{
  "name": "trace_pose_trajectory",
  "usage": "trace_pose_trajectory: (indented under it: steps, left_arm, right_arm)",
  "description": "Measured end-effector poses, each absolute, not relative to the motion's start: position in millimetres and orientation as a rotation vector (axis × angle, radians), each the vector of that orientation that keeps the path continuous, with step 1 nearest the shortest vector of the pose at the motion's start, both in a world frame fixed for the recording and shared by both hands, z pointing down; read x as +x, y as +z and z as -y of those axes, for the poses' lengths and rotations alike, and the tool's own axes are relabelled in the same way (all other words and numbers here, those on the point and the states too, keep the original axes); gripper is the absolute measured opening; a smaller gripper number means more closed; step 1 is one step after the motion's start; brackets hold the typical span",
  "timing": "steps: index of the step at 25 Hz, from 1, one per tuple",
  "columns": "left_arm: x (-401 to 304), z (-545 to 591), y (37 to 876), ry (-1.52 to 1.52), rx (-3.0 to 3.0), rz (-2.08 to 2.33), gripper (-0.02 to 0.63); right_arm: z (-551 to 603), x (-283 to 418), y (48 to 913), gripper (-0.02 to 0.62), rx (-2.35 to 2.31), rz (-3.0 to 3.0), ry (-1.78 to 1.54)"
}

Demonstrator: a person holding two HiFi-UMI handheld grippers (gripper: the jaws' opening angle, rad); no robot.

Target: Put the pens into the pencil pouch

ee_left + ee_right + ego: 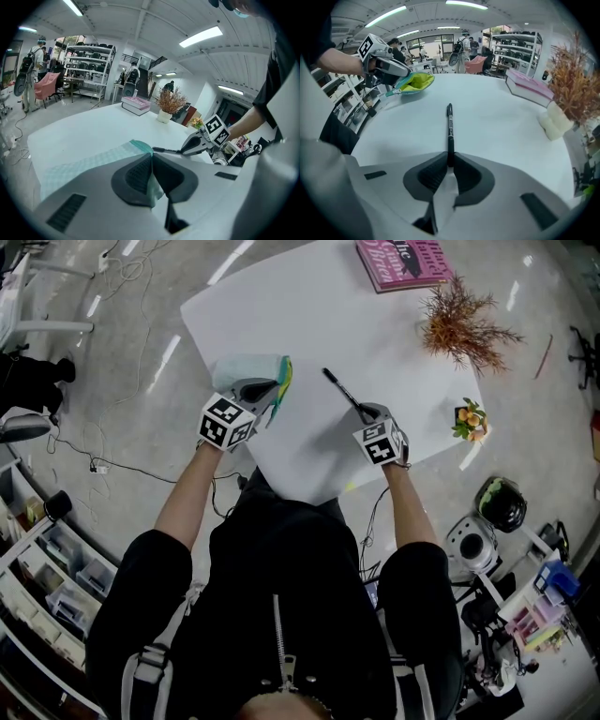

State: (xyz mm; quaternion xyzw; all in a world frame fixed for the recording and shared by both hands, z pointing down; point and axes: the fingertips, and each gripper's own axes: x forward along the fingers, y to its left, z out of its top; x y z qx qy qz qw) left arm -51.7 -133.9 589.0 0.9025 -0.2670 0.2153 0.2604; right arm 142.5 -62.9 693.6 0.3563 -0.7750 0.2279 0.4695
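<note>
A black pen (342, 392) lies slanted over the white table (281, 315), and my right gripper (367, 413) is shut on its near end. In the right gripper view the pen (450, 131) runs straight out from between the closed pads of the gripper (450, 166). My left gripper (258, 395) is shut on the edge of a teal checked pencil pouch (267, 381) at the table's left. Its fabric (93, 161) is pinched between the pads (140, 173). From the right gripper view the pouch (415, 83) gapes open, showing a yellow-green lining.
A pink book (403, 261) lies at the table's far edge. A dried brown plant (461, 326) in a white pot and a small orange ornament (469, 418) stand at the right. The table's near corner is just in front of the person.
</note>
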Motion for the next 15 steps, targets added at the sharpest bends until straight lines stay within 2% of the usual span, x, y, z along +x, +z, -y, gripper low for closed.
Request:
trace_pose_trajectory:
  steps: [15]
  left_arm:
    - [-55.6,139.8,584.1,0.576,2.452,0.746,0.031]
  right_arm:
    - [79.9,160.1,643.4,0.052,0.952,1.943,0.458]
